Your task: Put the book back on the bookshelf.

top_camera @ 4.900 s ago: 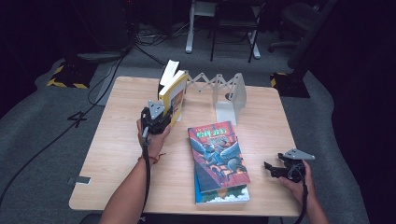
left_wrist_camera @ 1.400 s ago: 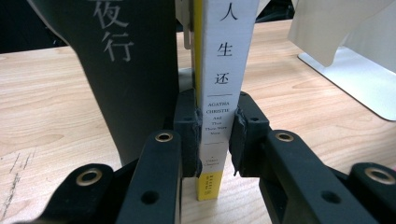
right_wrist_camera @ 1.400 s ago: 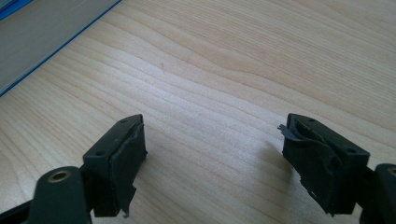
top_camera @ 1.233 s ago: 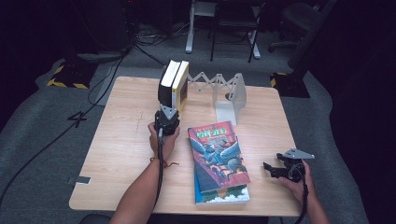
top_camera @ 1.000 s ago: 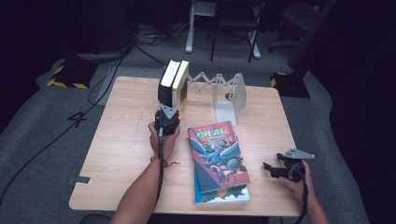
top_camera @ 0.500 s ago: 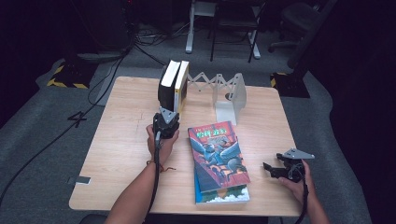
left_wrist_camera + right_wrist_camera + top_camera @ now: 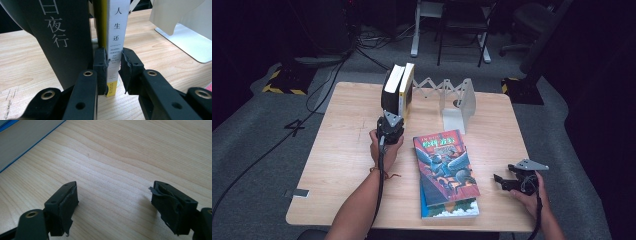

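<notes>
Pinching the white-spined book (image 7: 117, 25) low on its spine with the left gripper (image 7: 112, 72), between fingers (image 7: 100, 65) set narrow and pressing from both sides. Keeping it bolt upright on the surface (image 7: 342, 150) at the far-left end of the white folding rack (image 7: 457, 97), close against the dark book (image 7: 62, 37) alongside. Having brought it from a tilted, lifted carry a few seconds back to this standing pose, and now holding steady rather than travelling. Judging the placement as all but finished: remaining only to loosen the grip and draw back without tipping the pair. Resting the right gripper (image 7: 504, 182) near the front-right corner, with fingers (image 7: 62, 205) spread wide over bare wood and holding nothing. Leaving the two flat books (image 7: 444, 167) stacked mid-surface, probably next for shelving.
</notes>
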The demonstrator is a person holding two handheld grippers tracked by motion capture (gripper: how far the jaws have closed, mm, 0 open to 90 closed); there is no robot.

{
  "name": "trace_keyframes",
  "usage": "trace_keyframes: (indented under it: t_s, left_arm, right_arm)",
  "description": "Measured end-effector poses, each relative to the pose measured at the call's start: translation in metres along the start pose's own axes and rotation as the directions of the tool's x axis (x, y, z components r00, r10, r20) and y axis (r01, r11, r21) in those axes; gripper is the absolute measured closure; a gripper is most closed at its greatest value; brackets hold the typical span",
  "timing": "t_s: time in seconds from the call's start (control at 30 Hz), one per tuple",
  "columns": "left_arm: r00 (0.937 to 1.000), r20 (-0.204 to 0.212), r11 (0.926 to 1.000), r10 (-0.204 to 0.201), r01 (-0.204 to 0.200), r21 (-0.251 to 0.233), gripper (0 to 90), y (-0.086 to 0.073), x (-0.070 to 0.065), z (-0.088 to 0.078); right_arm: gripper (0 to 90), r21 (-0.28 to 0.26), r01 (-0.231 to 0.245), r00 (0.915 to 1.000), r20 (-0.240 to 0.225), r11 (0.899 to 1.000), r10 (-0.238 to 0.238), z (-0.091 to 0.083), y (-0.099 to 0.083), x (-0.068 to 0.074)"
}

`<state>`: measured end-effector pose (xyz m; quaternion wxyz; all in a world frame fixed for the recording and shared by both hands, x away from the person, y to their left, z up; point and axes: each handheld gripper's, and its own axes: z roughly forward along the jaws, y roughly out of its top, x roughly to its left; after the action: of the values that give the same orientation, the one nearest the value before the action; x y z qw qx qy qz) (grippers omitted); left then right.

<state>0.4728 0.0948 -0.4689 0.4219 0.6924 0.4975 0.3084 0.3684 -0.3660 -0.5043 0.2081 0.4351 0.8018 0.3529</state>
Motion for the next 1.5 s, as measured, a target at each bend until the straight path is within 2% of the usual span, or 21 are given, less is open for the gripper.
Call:
trace_keyframes:
  t_s: [0.17, 0.2, 0.3, 0.43, 0.53, 0.63, 0.73, 0.87, 0.93, 0.97, 1.0, 1.03, 1.1, 1.13, 1.17, 1.2, 1.23, 1.3, 1.33, 1.37, 1.5]
  left_arm:
    - [0.9998, 0.019, 1.0, -0.001, 0.001, -0.008, 74.5, -0.001, 0.001, -0.004]
    - [0.9997, 0.026, 0.9999, 0.005, -0.005, -0.015, 70.8, -0.002, 0.0, -0.007]
    - [0.9977, 0.062, 0.9996, 0.029, -0.029, -0.002, 69.9, -0.004, -0.002, -0.013]
    - [0.9894, 0.118, 0.9964, 0.084, -0.084, -0.008, 63.2, -0.005, -0.007, -0.025]
    - [0.9778, 0.179, 0.9938, 0.109, -0.111, -0.001, 56.5, -0.006, -0.009, -0.035]
    - [0.9598, 0.223, 0.984, 0.17, -0.178, 0.015, 49.9, -0.008, -0.012, -0.048]
    - [0.942, 0.262, 0.9757, 0.21, -0.219, 0.006, 47.2, -0.013, -0.013, -0.061]
    - [0.9269, 0.306, 0.9733, 0.218, -0.229, 0.001, 43.0, -0.022, -0.01, -0.076]
    - [0.916, 0.324, 0.9678, 0.237, -0.252, 0.005, 40.8, -0.026, -0.008, -0.082]
    - [0.916, 0.324, 0.9678, 0.237, -0.252, 0.005, 40.2, -0.026, -0.008, -0.082]
    - [0.9057, 0.343, 0.9635, 0.249, -0.268, 0.006, 39.3, -0.03, -0.007, -0.088]
    - [0.9023, 0.352, 0.963, 0.249, -0.269, 0.009, 38.0, -0.032, -0.006, -0.09]
    - [0.8953, 0.354, 0.9549, 0.271, -0.296, 0.019, 36.5, -0.036, -0.007, -0.096]
    - [0.8887, 0.366, 0.9523, 0.276, -0.304, 0.02, 35.7, -0.038, -0.007, -0.099]
    - [0.8887, 0.366, 0.9523, 0.276, -0.304, 0.02, 34.4, -0.038, -0.007, -0.099]
    - [0.8757, 0.386, 0.9456, 0.29, -0.324, 0.026, 34.4, -0.041, -0.008, -0.102]
    - [0.8707, 0.394, 0.9427, 0.294, -0.332, 0.031, 33.1, -0.042, -0.008, -0.105]
    - [0.8537, 0.428, 0.9377, 0.297, -0.345, 0.039, 31.0, -0.047, -0.009, -0.11]
    - [0.8423, 0.446, 0.9325, 0.302, -0.358, 0.045, 30.3, -0.049, -0.009, -0.113]
    - [0.8364, 0.453, 0.9293, 0.309, -0.367, 0.044, 29.6, -0.052, -0.009, -0.115]
    - [0.7956, 0.504, 0.9075, 0.336, -0.417, 0.053, 27.8, -0.063, -0.01, -0.122]
  right_arm:
    - [21.3, 0.0, -0.004, 1.0, -0.002, 1.0, 0.004, 0.0, 0.0, 0.0]
    - [21.3, 0.0, -0.003, 1.0, -0.001, 1.0, 0.003, 0.0, 0.0, 0.0]
    - [21.3, 0.0, -0.002, 1.0, -0.001, 1.0, 0.002, 0.0, 0.0, 0.0]
    - [21.3, 0.001, -0.002, 1.0, -0.001, 1.0, 0.002, 0.0, 0.0, 0.0]
    - [21.3, 0.001, -0.003, 1.0, -0.002, 1.0, 0.003, 0.0, 0.0, 0.0]
    - [21.3, -0.002, 0.0, 1.0, 0.001, 1.0, 0.0, 0.0, 0.0, 0.001]
    - [21.3, 0.0, 0.0, 1.0, 0.003, 1.0, 0.0, -0.001, 0.0, 0.001]
    - [21.3, -0.003, 0.006, 1.0, 0.006, 1.0, -0.006, -0.001, 0.0, 0.001]
    - [21.3, -0.002, 0.006, 0.9999, 0.009, 1.0, -0.006, -0.001, -0.001, 0.002]
    - [21.3, -0.002, 0.006, 0.9999, 0.009, 1.0, -0.006, -0.001, 0.0, 0.002]
    - [21.3, -0.002, 0.007, 0.9999, 0.008, 1.0, -0.007, -0.001, 0.0, 0.002]
    - [21.3, -0.002, 0.006, 0.9999, 0.009, 1.0, -0.006, -0.001, -0.001, 0.002]
    - [21.4, -0.003, 0.006, 0.9999, 0.009, 1.0, -0.006, -0.001, -0.001, 0.002]
    - [21.3, -0.003, 0.008, 0.9999, 0.01, 1.0, -0.008, -0.001, -0.001, 0.002]
    - [21.3, -0.003, 0.008, 0.9999, 0.01, 1.0, -0.008, -0.001, -0.001, 0.002]
    - [21.3, -0.004, 0.01, 0.9999, 0.01, 1.0, -0.01, -0.001, -0.001, 0.002]
    - [21.3, -0.004, 0.014, 0.9998, 0.012, 1.0, -0.014, -0.001, 0.0, 0.003]
    - [21.4, -0.003, 0.024, 0.9995, 0.019, 1.0, -0.024, -0.001, 0.0, 0.004]
    - [21.6, 0.0, 0.029, 0.9994, 0.018, 1.0, -0.029, -0.002, 0.0, 0.004]
    - [22.0, 0.006, 0.039, 0.9991, 0.018, 0.999, -0.039, -0.003, 0.001, 0.005]
    - [26.5, 0.037, 0.085, 0.9964, -0.006, 0.996, -0.085, -0.005, 0.004, 0.012]
